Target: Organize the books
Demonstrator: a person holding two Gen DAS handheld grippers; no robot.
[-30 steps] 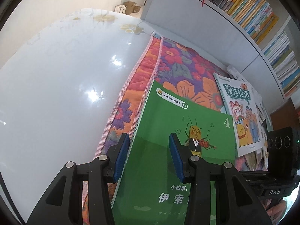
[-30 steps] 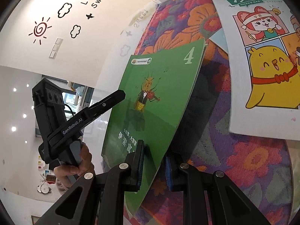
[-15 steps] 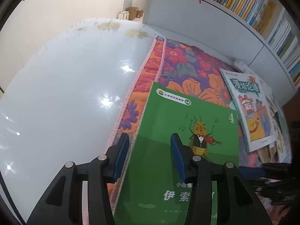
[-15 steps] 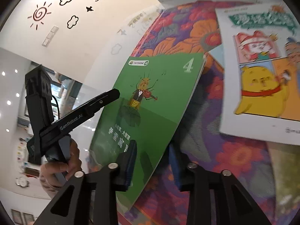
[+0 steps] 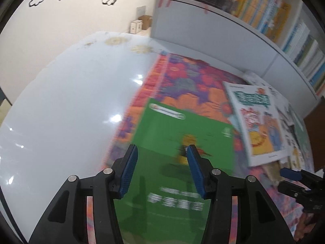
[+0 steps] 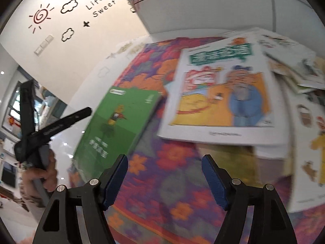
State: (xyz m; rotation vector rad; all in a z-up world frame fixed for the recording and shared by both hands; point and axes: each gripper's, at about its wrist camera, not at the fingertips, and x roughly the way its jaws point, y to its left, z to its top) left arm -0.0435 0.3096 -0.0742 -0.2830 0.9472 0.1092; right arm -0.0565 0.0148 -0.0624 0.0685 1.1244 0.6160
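Observation:
A green book with a cartoon insect lies on the flowered cloth. My left gripper is open and empty above the book's near half, its pads apart over the cover. The green book also shows in the right wrist view, to the left of my right gripper, which is open and empty over the cloth. A white comic book lies to the right of the green one; it also shows in the left wrist view.
Several more books are scattered at the far right of the cloth. A white bookcase full of books stands behind. The glossy white table extends to the left. The left gripper's handle is in a hand at left.
My right gripper has let go of the green book, opened wide and drawn back to the right. The book now lies flat. My left gripper has lifted a little and stayed open.

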